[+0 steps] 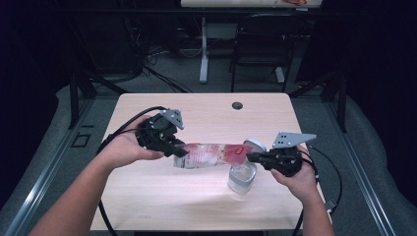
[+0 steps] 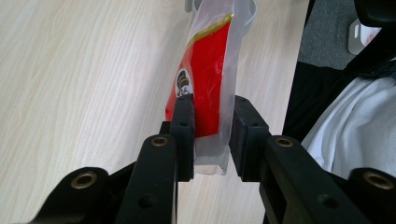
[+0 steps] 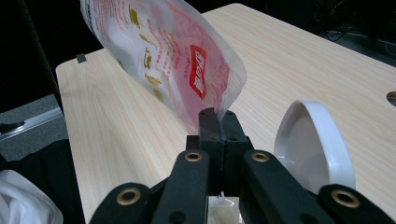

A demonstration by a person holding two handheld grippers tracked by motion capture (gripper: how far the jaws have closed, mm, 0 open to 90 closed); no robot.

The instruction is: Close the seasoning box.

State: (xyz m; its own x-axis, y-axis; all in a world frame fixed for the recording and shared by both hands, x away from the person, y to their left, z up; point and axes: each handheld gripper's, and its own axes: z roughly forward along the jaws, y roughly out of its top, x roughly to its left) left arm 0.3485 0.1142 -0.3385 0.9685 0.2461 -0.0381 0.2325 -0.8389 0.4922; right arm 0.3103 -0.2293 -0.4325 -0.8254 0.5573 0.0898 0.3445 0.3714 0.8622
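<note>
Wooden table (image 1: 147, 196), chair (image 1: 260, 39) behind, glass jar (image 1: 242, 178) beside white lid (image 1: 254, 144)

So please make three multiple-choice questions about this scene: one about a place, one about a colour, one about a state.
1. Where is the clear jar?
A. On the floor
B. On the table, below the pouch's right end
C. In the left gripper

2. What colour is the lid?
A. White
B. Green
C. Black

3. How is the right gripper?
A. Wide open
B. Shut on the pouch
C. Shut on the lid

Answers:
1 B, the high view shows it standing on the table.
2 A, the right gripper view shows it white.
3 B, its jaws pinch the pouch's edge.
</note>
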